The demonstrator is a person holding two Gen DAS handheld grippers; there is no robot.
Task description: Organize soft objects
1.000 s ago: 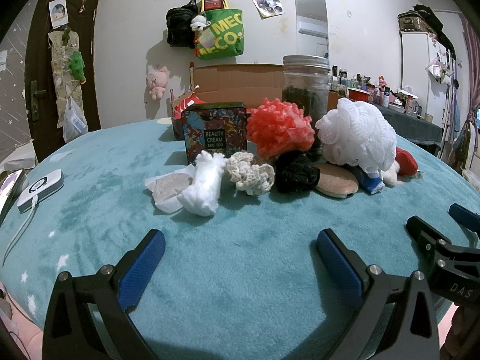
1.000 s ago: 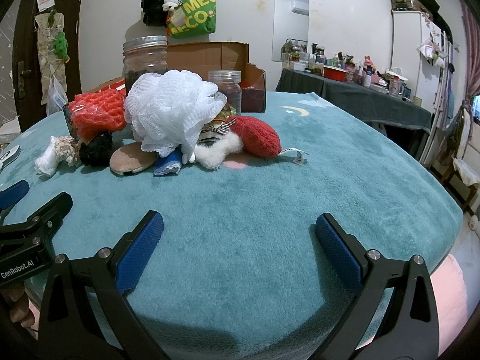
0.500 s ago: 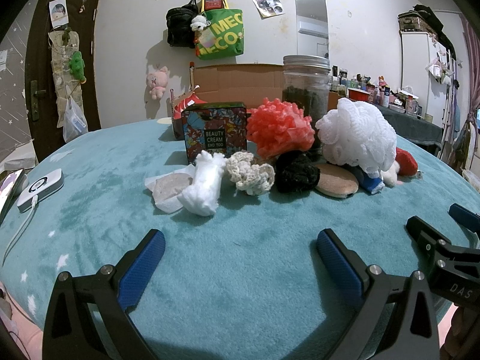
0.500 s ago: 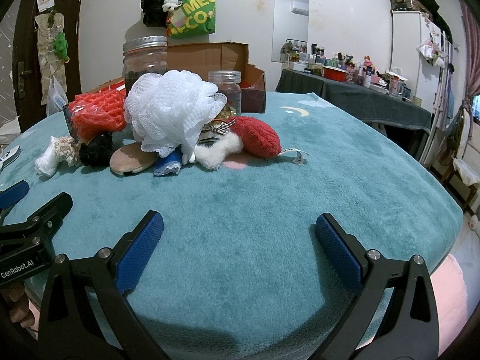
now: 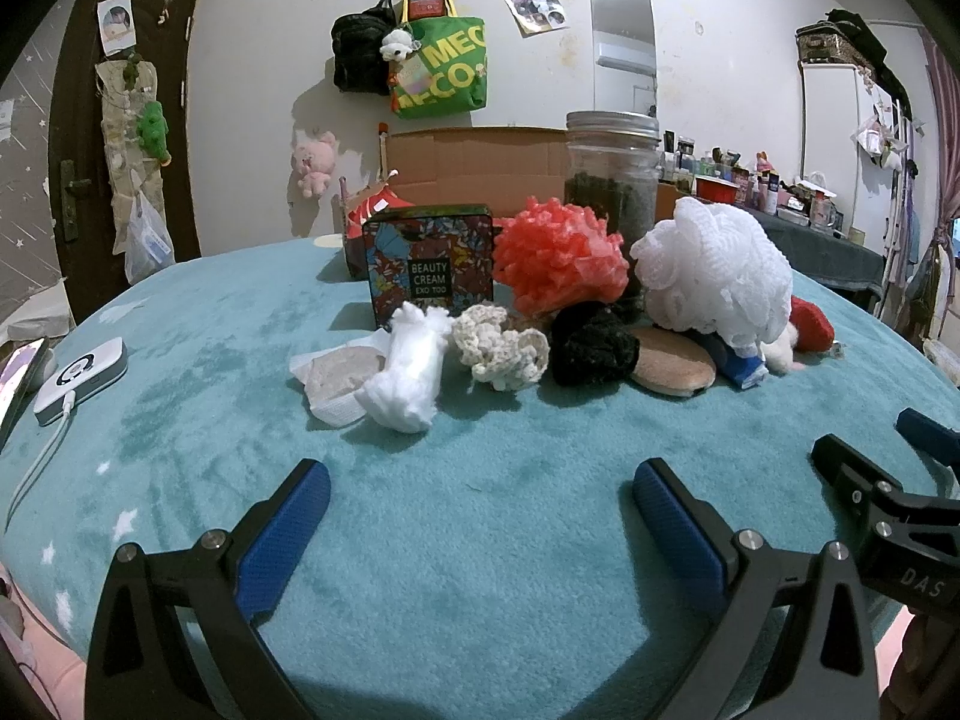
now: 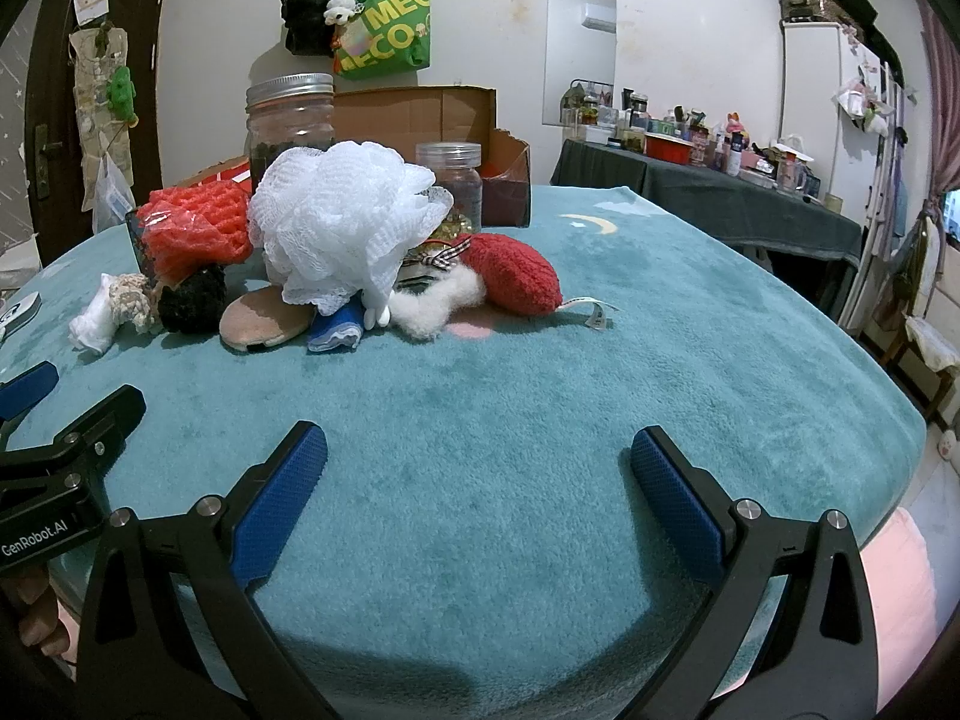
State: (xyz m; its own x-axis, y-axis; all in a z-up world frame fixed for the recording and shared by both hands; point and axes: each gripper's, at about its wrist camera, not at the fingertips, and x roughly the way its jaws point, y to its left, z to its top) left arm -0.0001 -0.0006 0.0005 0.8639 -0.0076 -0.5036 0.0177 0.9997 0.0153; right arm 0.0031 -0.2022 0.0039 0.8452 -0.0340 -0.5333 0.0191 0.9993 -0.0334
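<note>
Teal plush blanket (image 5: pixel 480 540) covers the whole work surface, with white walls, a brown door and a hanging green tote bag (image 5: pixel 441 69) behind it. Most of the soft things crowd around one landmark, the white mesh bath pouf (image 5: pixel 714 276). Just beside the pouf, toward the door, sits a red mesh pouf (image 5: pixel 558 261), and in front of that lie a black crocheted scrunchie (image 5: pixel 591 345), a cream crocheted scrunchie (image 5: pixel 501 345) and a white fluffy cloth (image 5: pixel 408 372) resting against a flat pad in a clear wrapper (image 5: pixel 336 369). Under the white pouf's front edge lie a tan round sponge (image 5: pixel 675 360) and a blue folded cloth (image 5: pixel 744 363). On the pouf's other side are a white fuzzy piece (image 6: pixel 435 303) and a red knitted pouch (image 6: pixel 519 279) with a white tag trailing from it.

Hard things stand behind the pile: a patterned "BEAUTY CREAM" box (image 5: pixel 429 267), a large glass jar (image 5: pixel 612 174) with a metal lid directly behind the two poufs, a smaller jar (image 6: pixel 456 180) and an open cardboard box (image 6: pixel 420 120). A white charger (image 5: pixel 81 372) with its cable lies well apart, toward the door.

Left gripper (image 5: pixel 480 516) and right gripper (image 6: pixel 480 480) both hover low over bare blanket, well short of the pile, fingers spread wide and grasping nothing.
</note>
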